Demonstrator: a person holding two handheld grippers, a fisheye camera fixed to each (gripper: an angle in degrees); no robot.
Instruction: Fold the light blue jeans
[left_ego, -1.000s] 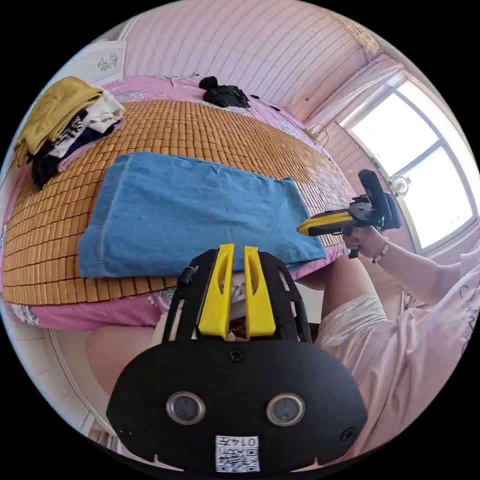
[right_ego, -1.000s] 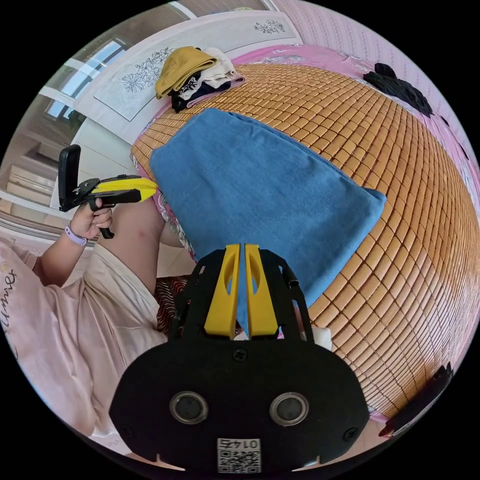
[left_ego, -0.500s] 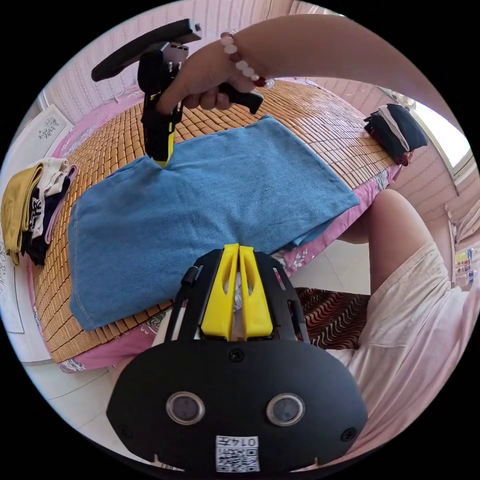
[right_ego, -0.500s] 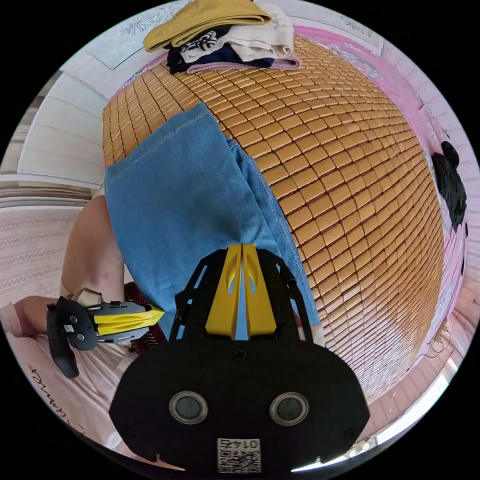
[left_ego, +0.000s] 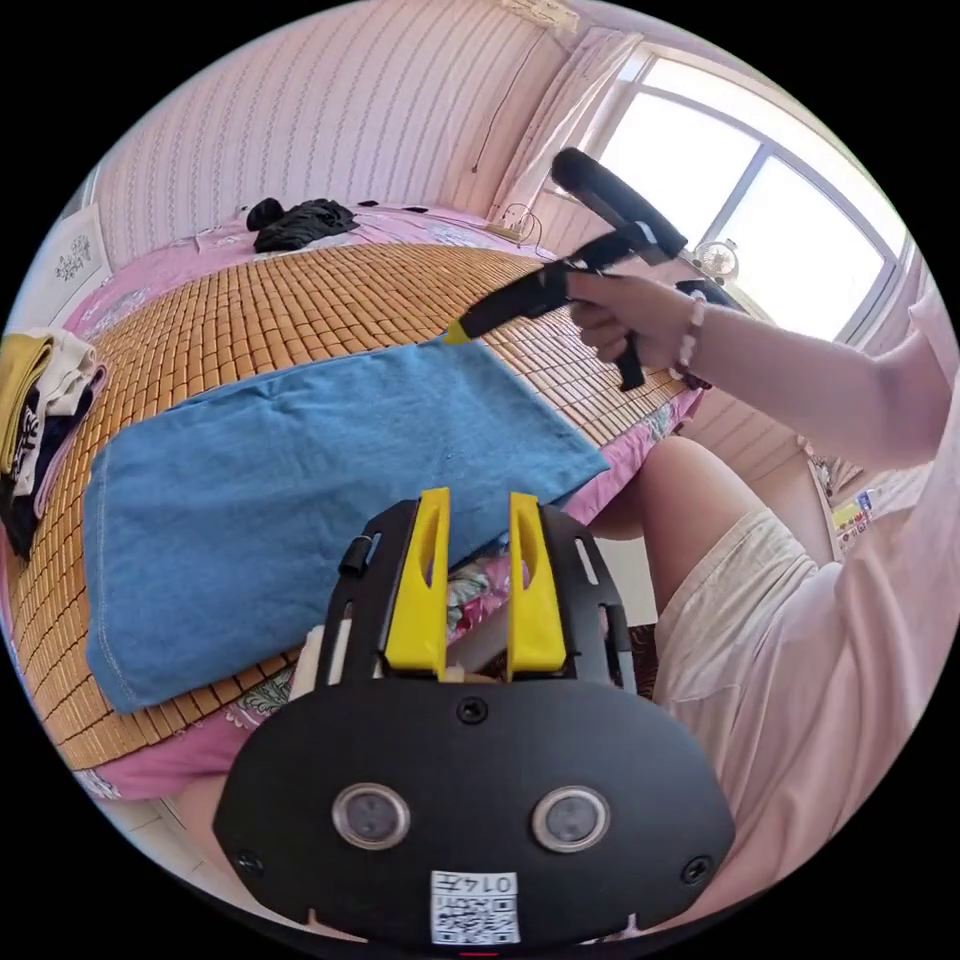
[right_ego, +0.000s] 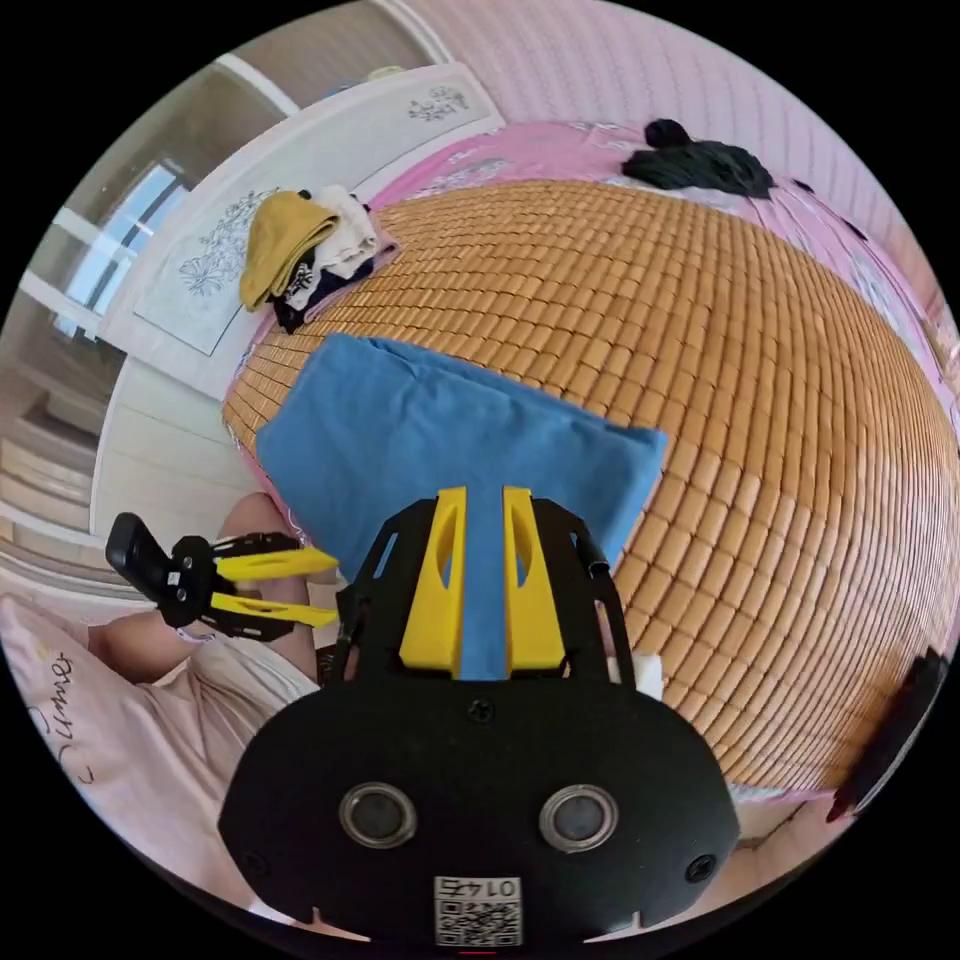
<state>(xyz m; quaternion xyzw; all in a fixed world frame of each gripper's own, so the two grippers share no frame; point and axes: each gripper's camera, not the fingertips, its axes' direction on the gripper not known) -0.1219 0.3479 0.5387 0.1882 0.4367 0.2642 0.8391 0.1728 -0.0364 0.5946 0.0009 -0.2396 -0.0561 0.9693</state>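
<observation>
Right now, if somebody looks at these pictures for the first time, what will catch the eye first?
First the folded light blue jeans, lying flat on the orange bamboo mat near the bed's edge. Both grippers are open above them: the left gripper near the edge, the right gripper over the denim. A stack of folded clothes sits at the mat's corner.

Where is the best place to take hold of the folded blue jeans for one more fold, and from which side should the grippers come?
Probably the short end of the jeans nearest the clothes pile, one corner per gripper. They lie flat and long on the bamboo mat, and that end's corners are free. Come in low from the person's bed edge, where the open left gripper hovers.
</observation>
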